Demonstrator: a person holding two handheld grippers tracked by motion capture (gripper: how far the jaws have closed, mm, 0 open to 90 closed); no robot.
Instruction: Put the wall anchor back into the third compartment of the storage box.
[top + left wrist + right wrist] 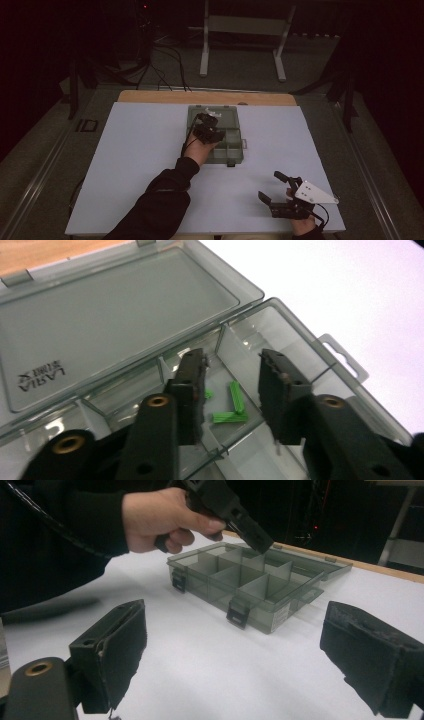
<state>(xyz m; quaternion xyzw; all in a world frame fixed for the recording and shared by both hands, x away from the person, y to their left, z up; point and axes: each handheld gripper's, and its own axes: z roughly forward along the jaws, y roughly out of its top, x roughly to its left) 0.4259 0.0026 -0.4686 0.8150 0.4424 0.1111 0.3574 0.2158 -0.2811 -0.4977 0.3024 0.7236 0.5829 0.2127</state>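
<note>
A smoky clear compartment box (239, 131) lies open in the middle of the white mat, its lid (115, 315) folded flat on the far side. Two or three small green plastic pieces (232, 407) lie in one middle compartment. My left gripper (232, 355) hangs just above that compartment, open, with nothing between its jaws; from the high view it (204, 120) points down into the box. My right gripper (270, 185) rests near the front right of the mat, open wide and empty. The right gripper view looks across at the box (260, 597) and the left gripper (262, 542).
The white mat (140, 165) covers a wooden table whose edge (200, 96) shows at the back. Two latches (237, 614) hang on the box's near side. A metal frame (205, 50) and cables stand on the dark floor beyond.
</note>
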